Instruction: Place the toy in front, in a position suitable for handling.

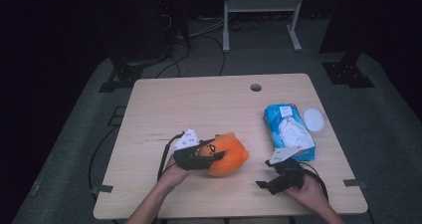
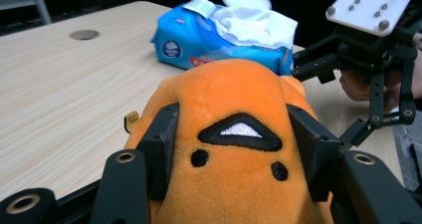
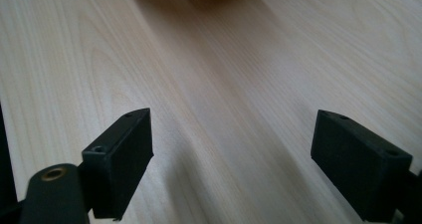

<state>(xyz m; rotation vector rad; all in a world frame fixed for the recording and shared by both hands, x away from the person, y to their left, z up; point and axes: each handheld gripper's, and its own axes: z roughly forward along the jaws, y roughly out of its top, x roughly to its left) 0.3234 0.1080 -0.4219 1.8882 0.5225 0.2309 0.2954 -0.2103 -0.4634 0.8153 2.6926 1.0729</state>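
Orange plush toy (image 1: 228, 154): lies on the desk (image 1: 199, 99) near the middle of its front half, face end toward the person's left hand; in the left gripper view its embroidered black-and-white triangle and two black dots sit between the jaws.
Left claw (image 2: 234, 149): closed on the orange plush toy, one black jaw pressing into each side of the soft head, the fabric bulging up between them; in the high view it comes at the toy from the left.
Right claw (image 3: 249, 159): jaws spread wide and holding nothing, bare wood beneath them; in the high view it hovers low near the front right corner of the desk, well apart from the toy, just in front of the wet-wipe pack (image 1: 289, 132).
Toy relative to the claws: head inside the left jaws, body sticking out beyond them toward the right claw; a yellow-orange edge lies at the top of the right gripper view, ahead of the open jaws.
Risk, slipping: plush is squashy, so the grip likely holds only stuffing; a lift or tug could let the head squeeze out.
Risk, collision: right claw moving in to help could knock the pack or its open white lid (image 1: 313, 119).
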